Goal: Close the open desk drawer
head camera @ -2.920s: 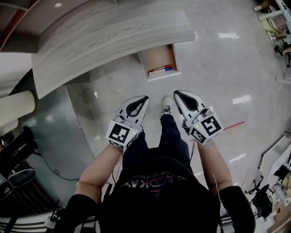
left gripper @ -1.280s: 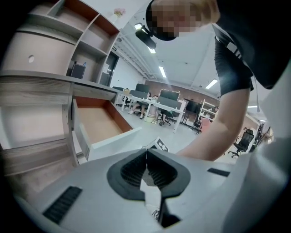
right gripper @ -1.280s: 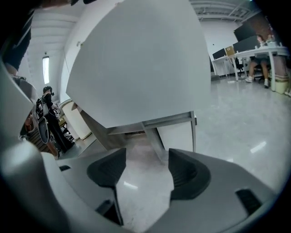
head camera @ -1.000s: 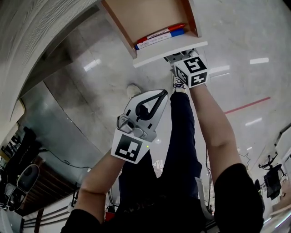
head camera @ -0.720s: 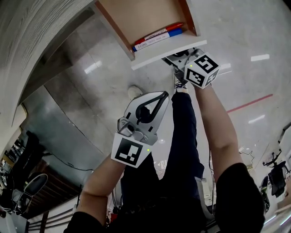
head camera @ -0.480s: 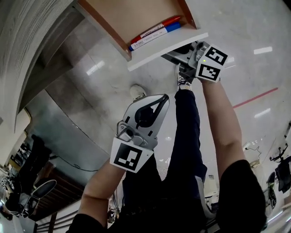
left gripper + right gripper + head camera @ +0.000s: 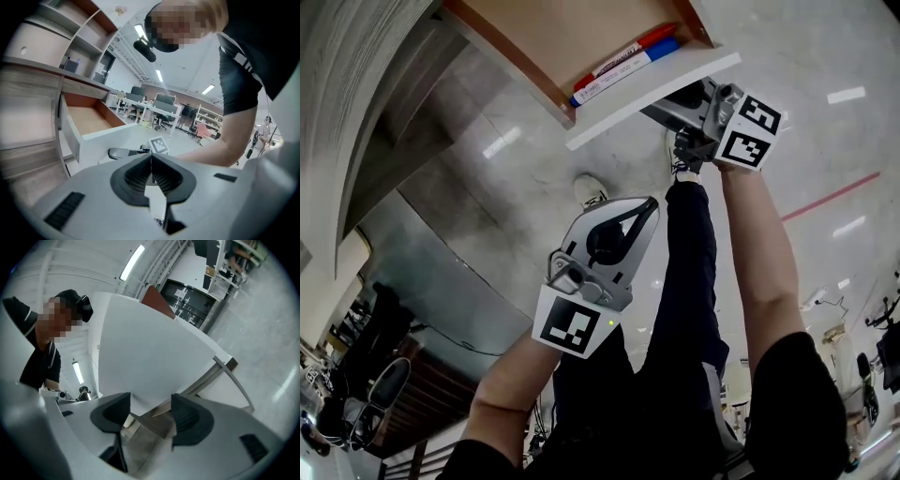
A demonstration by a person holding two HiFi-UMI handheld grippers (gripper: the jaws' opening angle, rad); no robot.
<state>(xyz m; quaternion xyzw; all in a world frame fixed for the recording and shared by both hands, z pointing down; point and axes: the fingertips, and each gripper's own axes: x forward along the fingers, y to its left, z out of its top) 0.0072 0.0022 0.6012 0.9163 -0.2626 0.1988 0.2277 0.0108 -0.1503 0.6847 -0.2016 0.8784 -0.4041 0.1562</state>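
The open desk drawer (image 7: 649, 87) juts from under the grey wood desk (image 7: 356, 94), with a white front panel and a brown floor. A red and a blue pen (image 7: 623, 62) lie inside against the front. My right gripper (image 7: 673, 105) is open and pressed against the outside of the white front. In the right gripper view the panel (image 7: 145, 348) fills the frame, its lower edge between the spread jaws of the right gripper (image 7: 150, 411). My left gripper (image 7: 647, 208) hangs lower, away from the drawer, shut and empty. In the left gripper view its jaws meet (image 7: 151, 158), with the drawer (image 7: 108, 138) ahead.
The polished grey floor (image 7: 506, 187) lies below, with a red line (image 7: 830, 197) at the right. The person's white shoe (image 7: 592, 190) and dark trouser leg (image 7: 689, 272) stand under the drawer. Office chairs (image 7: 375, 394) sit at the lower left.
My right gripper has gone from beside the left one up to the drawer's white front and stays against it. The left gripper has stayed low and shut.
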